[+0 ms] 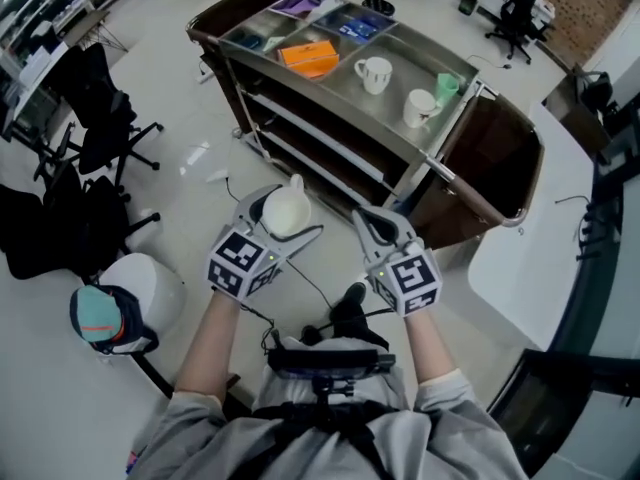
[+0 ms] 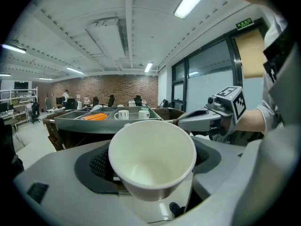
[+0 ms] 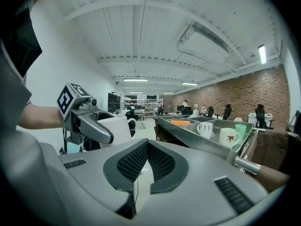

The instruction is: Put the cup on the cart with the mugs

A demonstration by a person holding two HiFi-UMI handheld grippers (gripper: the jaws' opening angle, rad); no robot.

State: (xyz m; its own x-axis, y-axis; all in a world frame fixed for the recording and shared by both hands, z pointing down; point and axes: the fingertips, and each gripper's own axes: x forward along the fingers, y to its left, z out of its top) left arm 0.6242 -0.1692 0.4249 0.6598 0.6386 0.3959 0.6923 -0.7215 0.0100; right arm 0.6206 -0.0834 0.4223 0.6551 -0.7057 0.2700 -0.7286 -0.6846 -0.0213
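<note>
cup (image 2: 153,159) white | cart (image 1: 345,93) silver | mug (image 3: 229,136) white, red-leaf print

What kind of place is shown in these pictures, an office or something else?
Probably an open-plan office or lab workspace: black swivel chairs stand on a pale floor, more chairs stand before a brick wall, and a steel cart stands in the open.

The left hand-held gripper (image 1: 296,218) holds a white cup (image 1: 285,206), with the right hand-held gripper (image 1: 378,223) just beside it. Ahead stands a steel cart (image 1: 330,103); two white mugs (image 1: 375,73) sit on top, near an orange box (image 1: 308,58).
</note>
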